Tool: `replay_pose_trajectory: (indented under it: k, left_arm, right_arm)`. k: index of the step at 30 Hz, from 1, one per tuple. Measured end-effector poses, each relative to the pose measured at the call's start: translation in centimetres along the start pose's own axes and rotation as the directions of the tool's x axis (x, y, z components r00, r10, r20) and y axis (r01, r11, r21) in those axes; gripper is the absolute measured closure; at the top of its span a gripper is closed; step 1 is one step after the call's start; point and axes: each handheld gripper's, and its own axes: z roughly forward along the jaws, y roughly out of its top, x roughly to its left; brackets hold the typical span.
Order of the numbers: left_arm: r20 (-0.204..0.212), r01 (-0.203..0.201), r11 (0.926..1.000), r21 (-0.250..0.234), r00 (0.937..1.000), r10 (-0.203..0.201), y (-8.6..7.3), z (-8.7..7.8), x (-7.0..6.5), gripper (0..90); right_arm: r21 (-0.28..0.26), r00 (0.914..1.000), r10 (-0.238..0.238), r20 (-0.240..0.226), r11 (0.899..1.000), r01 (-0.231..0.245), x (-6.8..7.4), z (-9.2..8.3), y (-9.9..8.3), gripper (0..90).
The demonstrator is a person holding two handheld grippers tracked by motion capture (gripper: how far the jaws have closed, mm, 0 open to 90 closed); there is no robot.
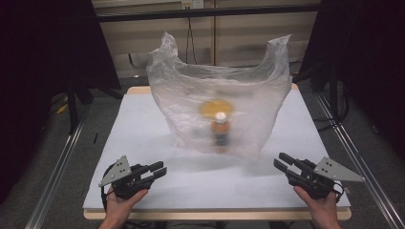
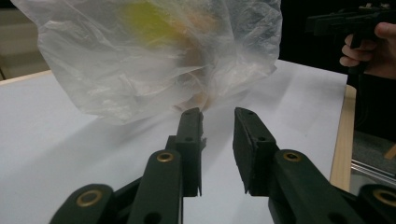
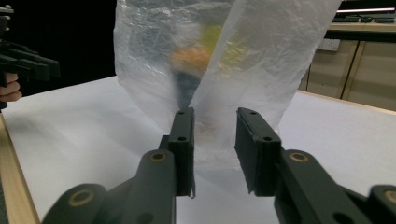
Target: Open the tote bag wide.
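Note:
A clear plastic bag (image 1: pixel 253 95) stands open-topped on the middle of the white table (image 1: pixel 138 129). Inside it I see a small bottle (image 1: pixel 220 131) with a white cap and an orange band, and a blurred yellow-orange round thing (image 1: pixel 216 109) behind it. My left gripper (image 1: pixel 161 168) rests near the front left edge, its jaws a narrow gap apart with nothing between them. My right gripper (image 1: pixel 279 160) sits near the front right edge, likewise narrowly parted and empty. Both point toward the bag (image 2: pixel 154 56) (image 3: pixel 224 60) and stay clear of it. The left gripper (image 2: pixel 218 112) and right gripper (image 3: pixel 215 112) pads touch nothing.
The table has a wooden rim (image 1: pixel 215 214) along the front. Metal rails (image 1: pixel 57 167) run along both sides on the floor. Dark curtains and stands flank the table. Bare white surface lies between the grippers and the bag.

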Motion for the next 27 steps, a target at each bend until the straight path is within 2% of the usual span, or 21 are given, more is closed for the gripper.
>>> replay_pose_trajectory:
  k: [2,3,4,5,6,8,10,11,12,13,18,19,22,27]
  left_arm:
    - [0.013,-0.003,1.0000,0.000,0.9999,0.003,0.3,0.1,0.0,78.3]
    - [0.023,-0.012,0.9998,0.015,0.9997,0.012,0.4,0.1,0.1,79.5]
    - [0.023,-0.005,0.9999,0.010,0.9997,0.005,0.5,0.1,0.0,83.6]
    - [0.026,-0.016,0.9998,0.011,0.9995,0.016,0.6,0.1,0.0,85.6]
    - [0.029,0.005,1.0000,-0.002,0.9996,-0.005,0.7,0.1,-0.1,86.9]
    - [0.020,-0.006,1.0000,0.006,0.9998,0.006,1.1,0.0,-0.1,90.0]
    - [0.021,-0.001,0.9999,0.012,0.9998,0.001,1.3,0.1,0.0,90.0]
    - [0.022,-0.005,0.9997,0.025,0.9998,0.004,1.6,0.4,0.2,90.0]
    - [0.034,0.004,0.9996,0.028,0.9994,-0.005,1.7,0.6,0.2,90.0]
    - [0.065,0.003,0.9995,0.031,0.9979,-0.005,1.8,0.7,0.3,90.0]
    - [0.099,0.007,0.9995,0.030,0.9950,-0.010,2.2,1.1,0.2,90.0]
    - [0.087,0.012,0.9995,0.029,0.9961,-0.015,2.3,1.2,0.2,90.0]
    - [0.096,0.035,0.9993,0.013,0.9948,-0.036,2.6,1.7,0.5,90.0]
    - [0.103,0.020,0.9997,0.016,0.9944,-0.021,4.1,2.6,1.0,90.0]
  right_arm:
    - [0.007,0.9998,-0.007,-0.017,1.000,0.008,0.1,0.0,0.1,74.3]
    - [0.007,0.9997,-0.012,-0.022,1.000,0.012,0.1,0.1,0.2,74.8]
    - [0.007,0.9997,-0.010,-0.021,1.000,0.011,0.1,0.1,0.3,77.0]
    - [0.006,0.9995,-0.014,-0.028,1.000,0.014,0.1,0.2,0.4,79.6]
    - [0.007,0.9994,-0.012,-0.031,1.000,0.013,0.1,0.2,0.6,80.5]
    - [0.007,0.9991,-0.011,-0.040,1.000,0.012,0.1,0.3,1.1,84.4]
    - [0.007,0.9986,-0.011,-0.053,1.000,0.011,0.0,0.4,1.3,85.5]
    - [0.017,0.9992,-0.008,-0.039,1.000,0.009,-0.1,0.5,1.8,89.0]
    - [0.015,0.9989,-0.001,-0.047,1.000,0.001,-0.2,0.6,2.0,89.8]
    - [0.019,0.9985,0.004,-0.054,1.000,-0.003,-0.3,0.6,2.2,90.0]
    - [0.039,0.9969,0.015,-0.077,0.999,-0.012,-0.7,1.0,3.0,90.0]
    - [0.047,0.9968,0.018,-0.078,0.999,-0.015,-0.7,1.1,3.2,90.0]
    - [0.072,0.9944,0.022,-0.103,0.997,-0.015,-0.8,1.5,4.0,90.0]
    - [0.082,0.9903,0.029,-0.136,0.996,-0.018,-0.8,2.4,5.1,90.0]
